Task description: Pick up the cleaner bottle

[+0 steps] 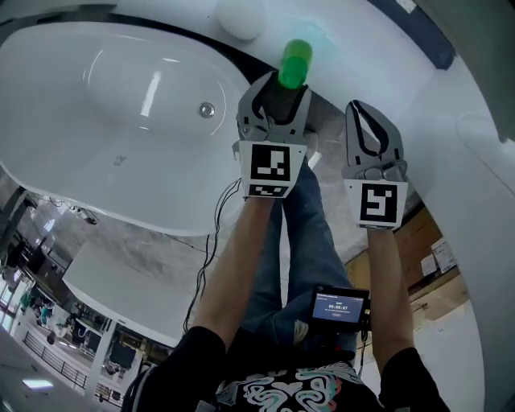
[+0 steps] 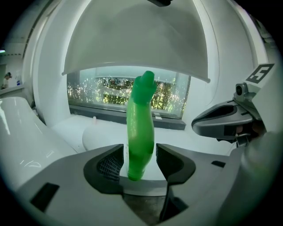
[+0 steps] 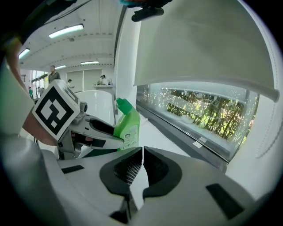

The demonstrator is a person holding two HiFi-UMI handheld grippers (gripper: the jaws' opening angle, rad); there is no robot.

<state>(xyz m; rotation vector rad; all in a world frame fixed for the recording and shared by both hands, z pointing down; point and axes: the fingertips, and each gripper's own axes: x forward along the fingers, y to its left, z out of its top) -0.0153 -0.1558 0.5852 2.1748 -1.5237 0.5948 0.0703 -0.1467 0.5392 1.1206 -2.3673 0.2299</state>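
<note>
The green cleaner bottle [image 1: 294,63] stands upright on the white ledge [image 2: 185,142] beyond the bathtub. My left gripper [image 1: 273,87] is open around it. In the left gripper view the bottle [image 2: 140,128] sits between the two dark pads with a narrow gap on each side. My right gripper [image 1: 366,113] hangs just right of the left one, shut with nothing between its jaws. The right gripper view shows its own jaws [image 3: 142,163] closed together, and the bottle [image 3: 126,126] and the left gripper [image 3: 90,132] off to its left.
A white oval bathtub [image 1: 121,201] with a drain [image 1: 207,109] lies to the left. A round white object [image 1: 240,16] sits on the ledge behind the bottle. A long window [image 2: 170,99] runs behind the ledge. A small screen device [image 1: 340,306] hangs at the person's waist.
</note>
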